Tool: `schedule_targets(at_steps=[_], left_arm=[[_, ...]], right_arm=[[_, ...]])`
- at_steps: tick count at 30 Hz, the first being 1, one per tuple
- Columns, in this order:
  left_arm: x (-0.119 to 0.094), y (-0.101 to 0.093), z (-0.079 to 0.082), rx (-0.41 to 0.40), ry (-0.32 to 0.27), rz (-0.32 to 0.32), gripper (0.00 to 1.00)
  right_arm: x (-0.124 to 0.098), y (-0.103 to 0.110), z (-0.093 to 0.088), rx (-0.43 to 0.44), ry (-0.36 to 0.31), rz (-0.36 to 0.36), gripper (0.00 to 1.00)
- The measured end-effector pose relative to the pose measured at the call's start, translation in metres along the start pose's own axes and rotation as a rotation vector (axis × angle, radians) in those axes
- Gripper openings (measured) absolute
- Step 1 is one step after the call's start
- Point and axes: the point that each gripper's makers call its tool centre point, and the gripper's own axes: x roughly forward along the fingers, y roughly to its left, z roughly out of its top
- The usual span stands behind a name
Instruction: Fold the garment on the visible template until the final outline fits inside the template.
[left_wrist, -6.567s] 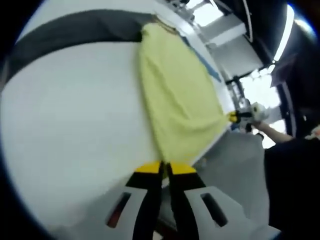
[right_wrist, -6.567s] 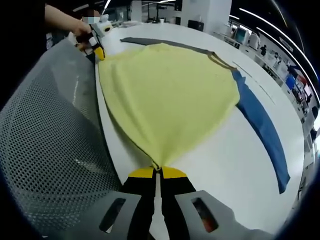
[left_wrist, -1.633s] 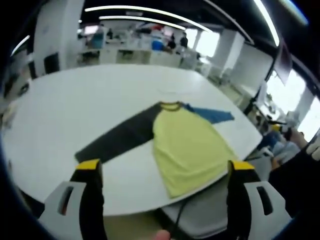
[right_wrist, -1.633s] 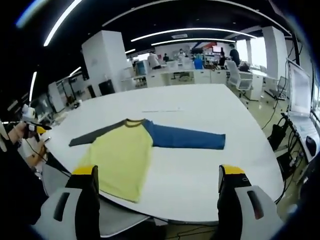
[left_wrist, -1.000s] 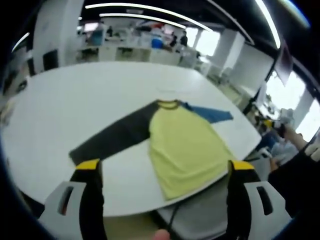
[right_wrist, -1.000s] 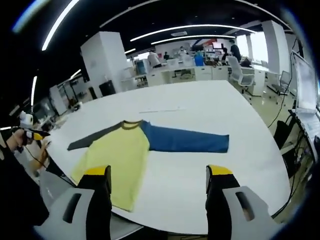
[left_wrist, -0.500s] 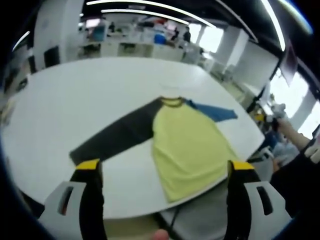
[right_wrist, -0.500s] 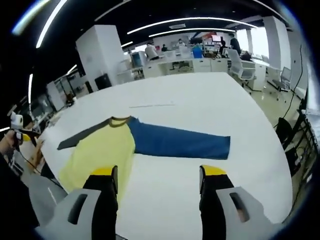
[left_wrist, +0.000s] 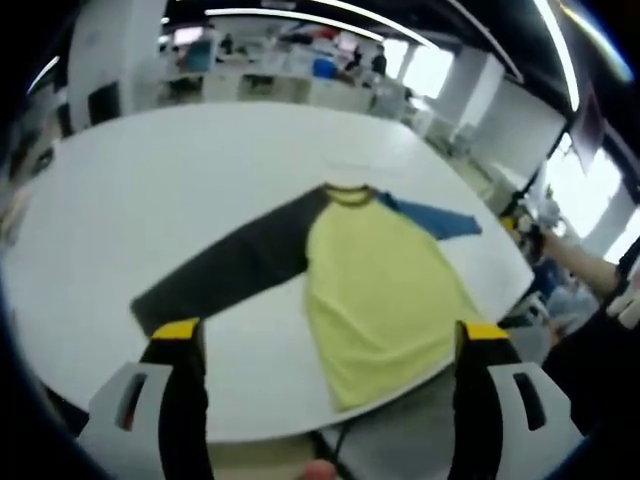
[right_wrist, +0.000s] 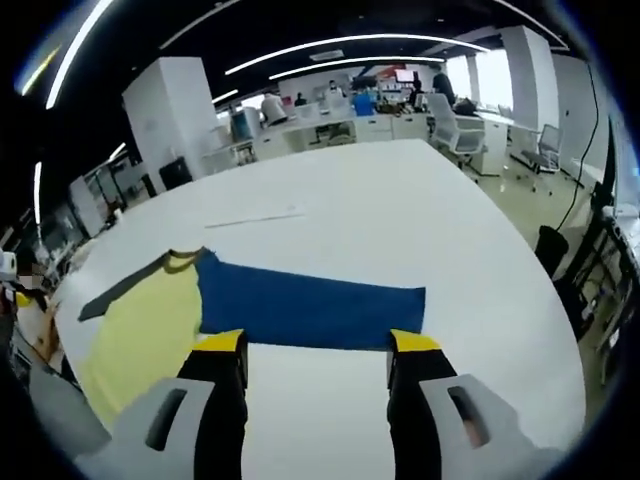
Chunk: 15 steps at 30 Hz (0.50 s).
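White table (left_wrist: 120, 190) holds the shirt (left_wrist: 375, 290) flat, sleeves stretched sideways, collar pointing away. Left gripper (left_wrist: 325, 340) and right gripper (right_wrist: 315, 350) gape wide, holding nothing.

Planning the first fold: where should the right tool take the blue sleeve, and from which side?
Take the blue sleeve at its cuff end, the squared-off edge farthest from the yellow body. It lies flat and straight on the white table, so that free end lifts and carries inward most easily. The right tool, open, hangs just short of the sleeve's near edge; I would come in low from that side.
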Motion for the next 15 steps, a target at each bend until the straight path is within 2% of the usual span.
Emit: schedule_targets(at_steps=[5,9,15], left_arm=[[0.005,0.005,-0.001,-0.021,0.012,0.022,0.99],[0.011,0.004,0.0,-0.019,0.024,0.027,0.99],[0.023,-0.002,-0.005,-0.01,0.07,0.022,0.99]], right_arm=[[0.017,-0.021,-0.004,0.006,0.035,-0.035,0.52],[0.03,-0.032,-0.004,0.002,0.047,-0.051,0.48],[0.054,-0.061,-0.014,0.016,0.102,-0.119,0.39]])
